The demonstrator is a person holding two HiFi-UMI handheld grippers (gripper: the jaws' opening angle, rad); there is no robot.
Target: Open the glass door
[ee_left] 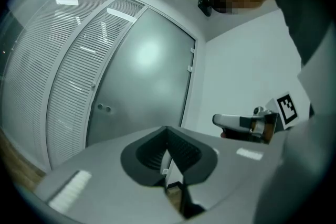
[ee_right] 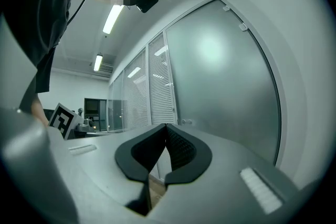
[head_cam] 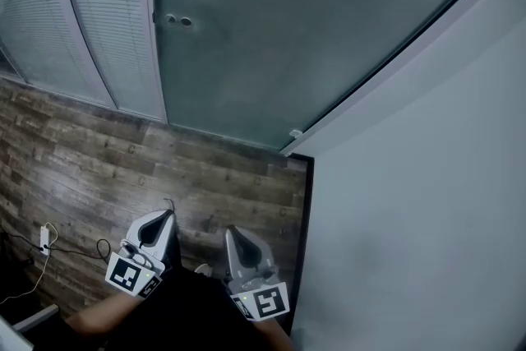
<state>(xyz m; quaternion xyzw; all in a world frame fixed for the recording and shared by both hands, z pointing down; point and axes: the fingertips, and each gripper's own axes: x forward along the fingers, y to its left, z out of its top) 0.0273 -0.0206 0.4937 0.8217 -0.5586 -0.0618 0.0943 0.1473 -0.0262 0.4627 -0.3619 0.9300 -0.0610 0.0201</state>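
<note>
Frosted grey glass door (head_cam: 312, 29) stands ahead of us, shut as we judge, well apart from both tools. Our left tongs (head_cam: 160, 222) and right tongs (head_cam: 233, 236) are each pressed together, with nothing between. We see only two small round metal fittings (head_cam: 177, 20) near its left edge; closed tips may slip on smooth glass. The plain white wall (head_cam: 427, 201) crowds the right side, while the dark wooden floor (head_cam: 99, 160) leaves room at left, where a thin cable (head_cam: 74, 249) lies
</note>
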